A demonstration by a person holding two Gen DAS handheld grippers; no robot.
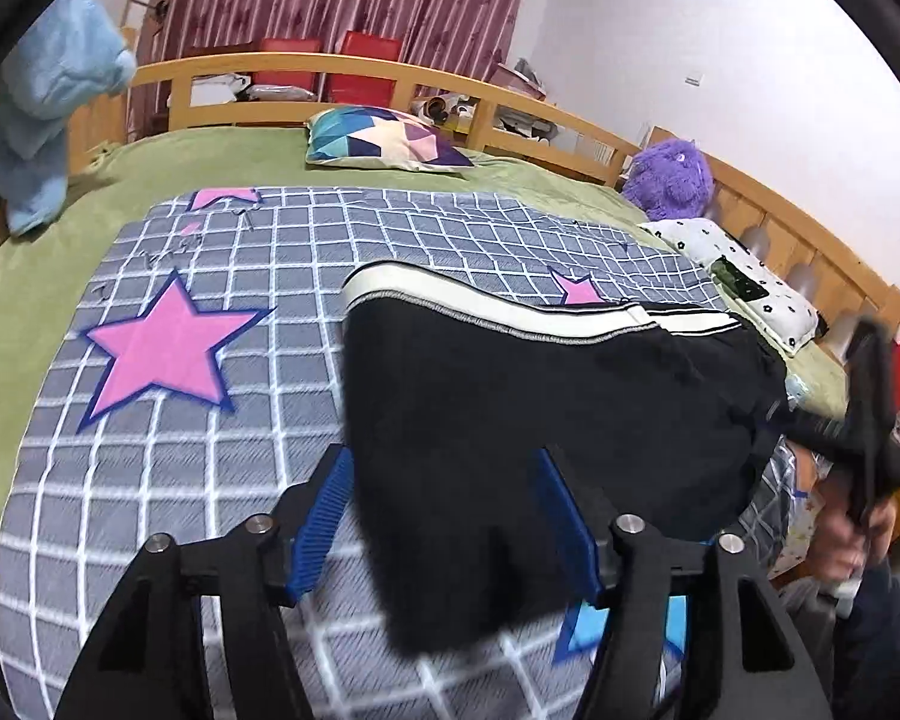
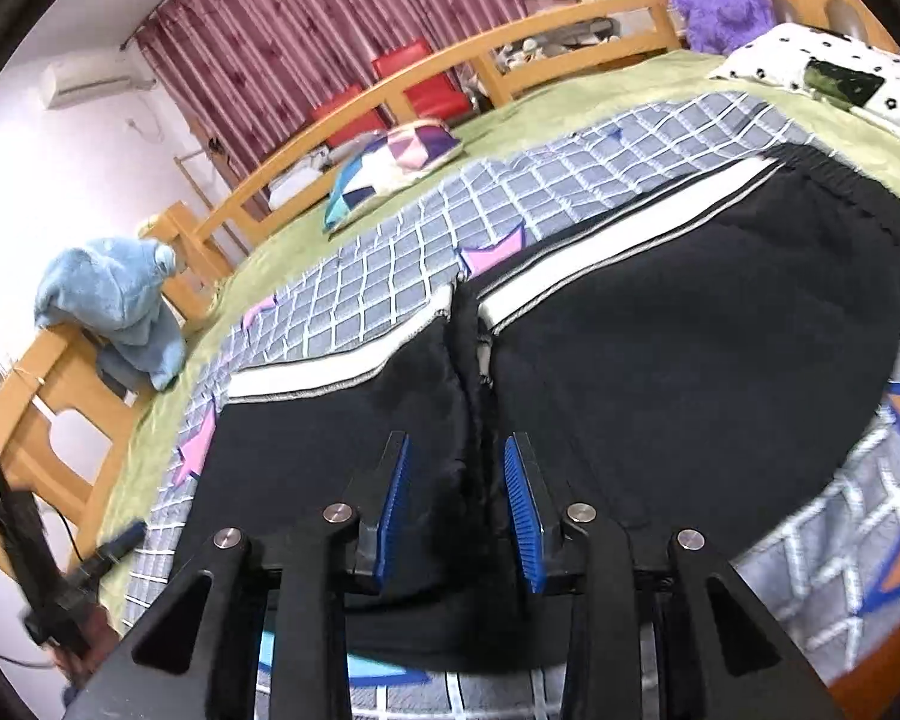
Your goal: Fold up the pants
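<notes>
Black pants [image 1: 540,396] with a white side stripe [image 1: 450,294] lie on the grey checked blanket [image 1: 210,450] with pink stars. My left gripper [image 1: 444,522] is open, its blue pads either side of the pants' near corner, which looks blurred. In the right wrist view the pants [image 2: 690,360] are folded, with a bunched seam running down the middle. My right gripper [image 2: 456,498] is open just above that seam, with fabric between the fingers. The right gripper also shows in the left wrist view [image 1: 870,420], blurred at the right edge.
A green bedspread [image 1: 42,312] lies under the blanket. A patterned pillow [image 1: 384,141], a purple plush toy [image 1: 672,174] and a white dotted pillow [image 1: 738,264] lie at the far side. A blue plush [image 1: 48,108] hangs on the wooden bed rail [image 1: 450,84].
</notes>
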